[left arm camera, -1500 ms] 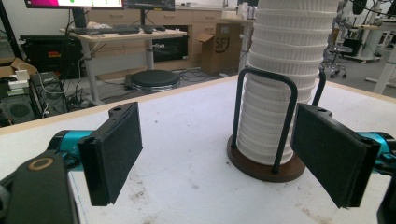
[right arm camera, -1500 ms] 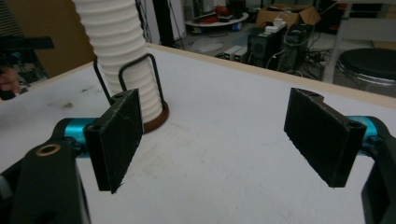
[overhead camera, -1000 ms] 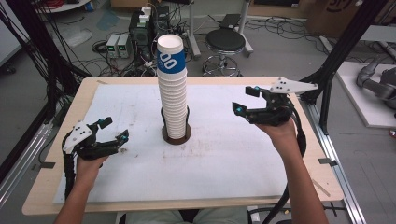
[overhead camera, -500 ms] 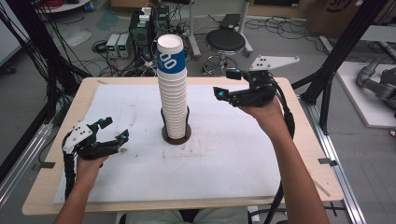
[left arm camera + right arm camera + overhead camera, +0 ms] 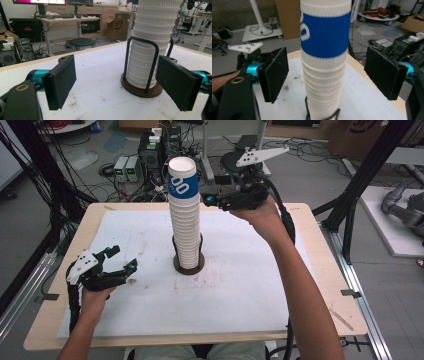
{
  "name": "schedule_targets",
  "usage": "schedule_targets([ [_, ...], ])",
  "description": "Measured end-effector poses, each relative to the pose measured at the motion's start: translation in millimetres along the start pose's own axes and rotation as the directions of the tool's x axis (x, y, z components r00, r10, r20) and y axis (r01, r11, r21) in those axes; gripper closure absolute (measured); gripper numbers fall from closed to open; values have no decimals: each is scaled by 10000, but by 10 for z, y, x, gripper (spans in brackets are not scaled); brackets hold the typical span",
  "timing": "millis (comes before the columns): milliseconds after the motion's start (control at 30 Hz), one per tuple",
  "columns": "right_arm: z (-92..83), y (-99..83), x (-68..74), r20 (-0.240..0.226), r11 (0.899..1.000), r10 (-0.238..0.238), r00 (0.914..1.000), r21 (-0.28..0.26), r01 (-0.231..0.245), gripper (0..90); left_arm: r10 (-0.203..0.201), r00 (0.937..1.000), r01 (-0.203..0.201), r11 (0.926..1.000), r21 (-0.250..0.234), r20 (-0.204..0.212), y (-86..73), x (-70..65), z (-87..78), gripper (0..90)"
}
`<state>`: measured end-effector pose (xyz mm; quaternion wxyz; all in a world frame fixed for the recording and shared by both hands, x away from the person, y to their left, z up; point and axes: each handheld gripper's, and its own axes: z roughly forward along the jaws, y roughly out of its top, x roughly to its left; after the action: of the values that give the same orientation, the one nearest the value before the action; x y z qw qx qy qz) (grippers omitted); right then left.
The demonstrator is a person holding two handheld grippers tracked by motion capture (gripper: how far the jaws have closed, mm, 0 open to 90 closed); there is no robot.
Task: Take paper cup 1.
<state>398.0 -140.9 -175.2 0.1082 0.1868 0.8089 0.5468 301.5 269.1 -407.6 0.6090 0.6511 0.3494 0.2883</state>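
Observation:
A tall stack of white ribbed paper cups [image 5: 186,227] stands in a black wire holder on a round brown base [image 5: 189,267] at the table's middle. The top cup [image 5: 183,184] has a blue band. My right gripper [image 5: 214,190] is open, raised level with that top cup and just right of it. In the right gripper view the stack [image 5: 325,50] rises ahead between the two black pads [image 5: 274,73], which do not touch it. My left gripper [image 5: 123,258] is open low over the mat, left of the holder [image 5: 140,88], with nothing between its pads [image 5: 61,80].
A white mat [image 5: 240,285] covers the wooden table [image 5: 320,285]. Black frame posts [image 5: 365,175] stand at both sides. A stool [image 5: 235,160], cables and electronics boxes [image 5: 127,167] sit on the floor behind the far edge.
My right gripper has risen and swung left, from the right side of the table to beside the top of the stack. The left gripper has stayed put.

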Motion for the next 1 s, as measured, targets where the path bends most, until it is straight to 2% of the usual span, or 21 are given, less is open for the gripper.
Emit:
schedule_targets([
  [67, 92, 69, -14, -49, 9999, 50, 10000, 157, -49, 202, 3, 10000, -3, 10000, -5, 12, 0, 1, -1, 167],
  [533, 410, 300, -47, -274, 9987, 202, 9994, 464, -189, 202, -86, 10000, 86, 10000, -40, 20, -12, 18, 4, 167],
  [867, 559, 377, -66, -262, 9980, 220, 9994, 592, -204, 205, -113, 9999, 114, 9999, -50, 31, -13, 23, 0, 167],
  [1000, 549, 404, -66, -280, 9992, 101, 9996, 393, -90, 257, -117, 9999, 117, 9999, -41, 45, -17, 28, 1, 167],
])
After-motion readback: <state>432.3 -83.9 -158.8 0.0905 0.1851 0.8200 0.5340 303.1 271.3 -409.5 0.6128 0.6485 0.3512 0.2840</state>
